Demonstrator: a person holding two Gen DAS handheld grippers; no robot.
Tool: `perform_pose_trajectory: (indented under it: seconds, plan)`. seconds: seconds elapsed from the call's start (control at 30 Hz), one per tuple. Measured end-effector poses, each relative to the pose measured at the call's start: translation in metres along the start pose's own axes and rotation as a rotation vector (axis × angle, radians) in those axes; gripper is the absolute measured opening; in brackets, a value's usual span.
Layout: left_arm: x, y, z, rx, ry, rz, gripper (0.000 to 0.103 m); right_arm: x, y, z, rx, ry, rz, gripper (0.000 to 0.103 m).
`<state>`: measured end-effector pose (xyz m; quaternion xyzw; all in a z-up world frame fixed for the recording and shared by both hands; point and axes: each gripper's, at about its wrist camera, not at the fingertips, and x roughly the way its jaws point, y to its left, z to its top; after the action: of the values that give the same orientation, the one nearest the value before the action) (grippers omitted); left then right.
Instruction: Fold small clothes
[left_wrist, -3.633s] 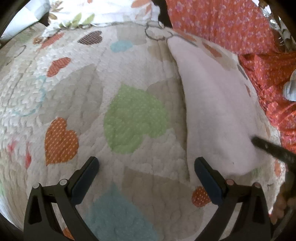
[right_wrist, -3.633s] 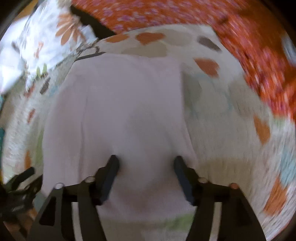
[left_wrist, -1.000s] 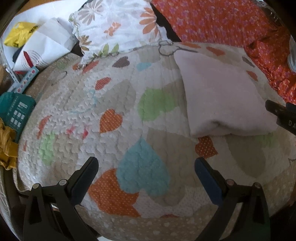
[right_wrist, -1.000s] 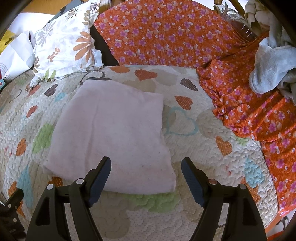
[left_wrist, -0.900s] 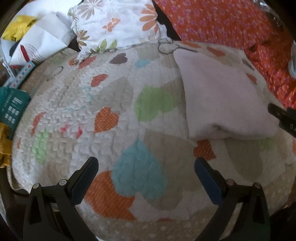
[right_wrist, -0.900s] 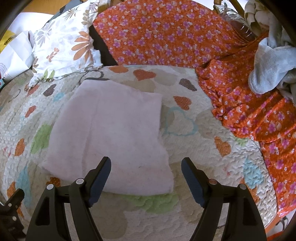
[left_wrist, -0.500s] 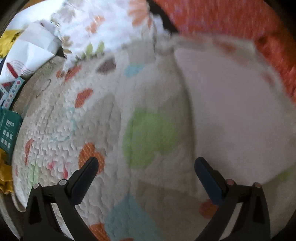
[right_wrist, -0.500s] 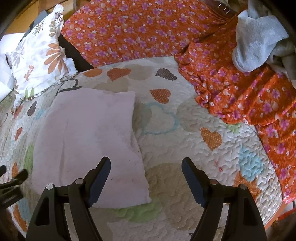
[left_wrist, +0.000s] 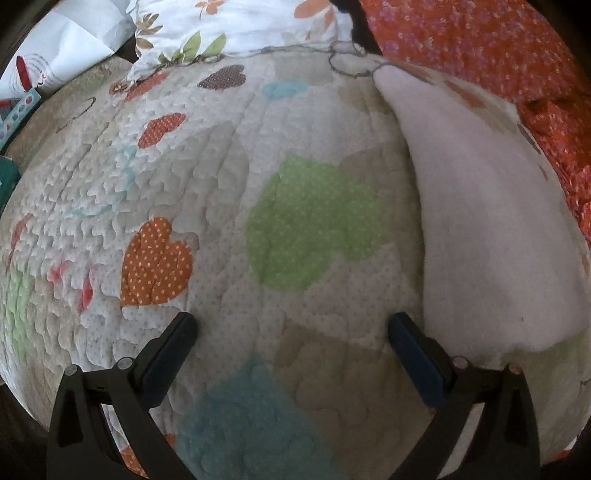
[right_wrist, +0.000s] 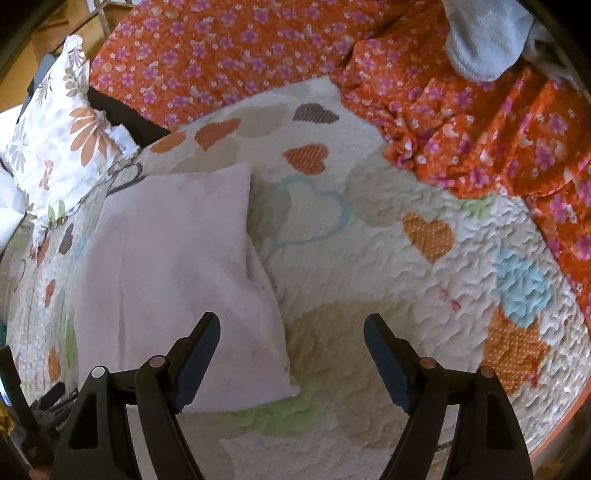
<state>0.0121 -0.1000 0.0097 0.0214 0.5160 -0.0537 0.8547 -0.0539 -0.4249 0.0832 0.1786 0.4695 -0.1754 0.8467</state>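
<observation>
While the folded pale-pink cloth (right_wrist: 173, 280) lay flat on the heart-patterned quilt (right_wrist: 406, 295), no readable writing showed anywhere; left gripper (left_wrist: 291, 325) and right gripper (right_wrist: 291, 325) both hung spread wide, pinching nothing.

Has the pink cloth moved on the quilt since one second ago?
No. The pink cloth lies by the same blue heart outline on the quilt; only the cameras shifted.

Pale pink cloth (right_wrist: 173, 273), folded flat into rough rectangle, lying on heart-patterned quilt (right_wrist: 369, 258), near corner slightly rumpled.
</observation>
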Motion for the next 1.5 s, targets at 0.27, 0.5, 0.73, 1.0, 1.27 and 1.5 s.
perform_pose_trajectory:
  seconds: [0.27, 0.5, 0.73, 1.0, 1.27, 1.5]
  plan:
    - [-0.042, -0.007, 0.022, 0.015, -0.039, -0.165, 0.071, 0.012, -0.015, 0.004, 0.081, 0.029, 0.052, 0.084]
    - [-0.004, -0.027, 0.054, -0.056, 0.084, -0.345, 0.080, 0.035, -0.021, 0.007, 0.184, 0.096, 0.263, 0.084]
    - [0.010, -0.027, 0.072, -0.100, 0.117, -0.437, 0.086, 0.067, -0.018, 0.026, 0.183, 0.150, 0.382, 0.084]
    - [0.023, -0.033, 0.086, -0.091, 0.102, -0.520, 0.088, 0.107, 0.003, 0.052, 0.150, 0.147, 0.442, 0.077]
    - [0.007, -0.038, 0.105, -0.040, 0.121, -0.521, 0.027, 0.097, 0.045, 0.066, 0.137, 0.151, 0.578, 0.029]
    - [-0.016, -0.015, 0.121, -0.032, 0.077, -0.388, 0.034, 0.063, 0.081, 0.068, 0.013, 0.100, 0.591, 0.028]
